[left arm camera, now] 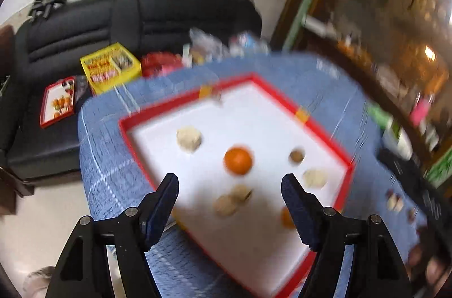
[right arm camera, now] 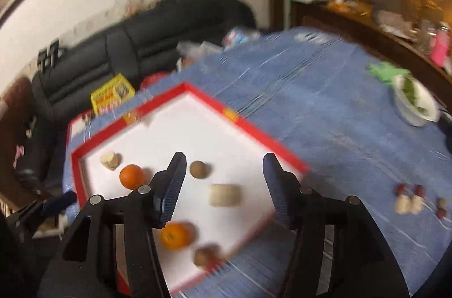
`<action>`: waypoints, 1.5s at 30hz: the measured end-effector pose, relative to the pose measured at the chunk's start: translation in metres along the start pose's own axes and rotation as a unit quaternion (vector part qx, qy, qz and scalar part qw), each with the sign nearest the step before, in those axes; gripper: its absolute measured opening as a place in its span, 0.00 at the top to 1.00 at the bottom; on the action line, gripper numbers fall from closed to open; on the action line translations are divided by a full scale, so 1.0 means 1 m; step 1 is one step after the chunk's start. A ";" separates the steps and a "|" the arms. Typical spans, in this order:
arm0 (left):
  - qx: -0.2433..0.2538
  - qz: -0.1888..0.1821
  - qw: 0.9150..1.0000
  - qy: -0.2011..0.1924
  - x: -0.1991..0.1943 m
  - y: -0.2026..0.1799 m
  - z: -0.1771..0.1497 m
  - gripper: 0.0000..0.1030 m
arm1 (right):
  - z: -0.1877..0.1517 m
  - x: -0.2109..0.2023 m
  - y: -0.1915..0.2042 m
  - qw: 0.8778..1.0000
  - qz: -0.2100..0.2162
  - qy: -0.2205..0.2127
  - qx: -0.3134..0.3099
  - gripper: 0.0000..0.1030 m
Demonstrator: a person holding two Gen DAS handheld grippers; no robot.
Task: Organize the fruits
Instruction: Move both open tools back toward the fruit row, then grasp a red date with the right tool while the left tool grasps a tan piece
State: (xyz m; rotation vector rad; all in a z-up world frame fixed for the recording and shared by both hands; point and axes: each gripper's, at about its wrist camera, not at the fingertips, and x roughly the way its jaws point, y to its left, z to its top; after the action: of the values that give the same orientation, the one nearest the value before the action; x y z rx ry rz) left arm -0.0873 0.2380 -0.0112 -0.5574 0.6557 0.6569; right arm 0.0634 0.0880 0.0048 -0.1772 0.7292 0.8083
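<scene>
- We see round, glossy orange fruits [left arm camera: 238,160] and pale beige lumps [left arm camera: 188,139] scattered inside the red-rimmed white tray [left arm camera: 135,126] on the blue-clothed worktop [left arm camera: 107,157].
- Our left gripper [left arm camera: 230,189] and right gripper [right arm camera: 224,171] hover spread, empty.

Your right gripper [right arm camera: 224,186] hangs open above the tray [right arm camera: 197,92]; two oranges [right arm camera: 131,176] lie inside.
</scene>
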 end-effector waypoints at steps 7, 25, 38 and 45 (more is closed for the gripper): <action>0.117 -0.081 0.989 -0.032 -0.018 -0.089 -0.028 0.29 | -0.053 -0.096 -0.126 0.986 -0.132 -0.064 0.080 0.43; 0.307 -0.207 0.925 0.082 0.082 -0.312 -0.107 0.28 | -0.100 -0.040 -0.315 0.954 -0.232 0.053 0.182 0.46; 0.335 -0.165 0.923 0.096 0.121 -0.358 -0.118 0.78 | -0.101 -0.035 -0.327 0.952 -0.222 0.052 0.203 0.71; 0.335 -0.180 0.920 0.094 0.089 -0.324 -0.123 0.78 | -0.110 -0.052 -0.310 0.957 -0.212 0.043 0.193 0.71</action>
State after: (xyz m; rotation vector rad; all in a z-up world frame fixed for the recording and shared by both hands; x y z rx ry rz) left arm 0.1492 -0.0239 -0.0712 -0.0882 0.8776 0.0070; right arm 0.2021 -0.2018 -0.0816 -0.0136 0.8786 0.2407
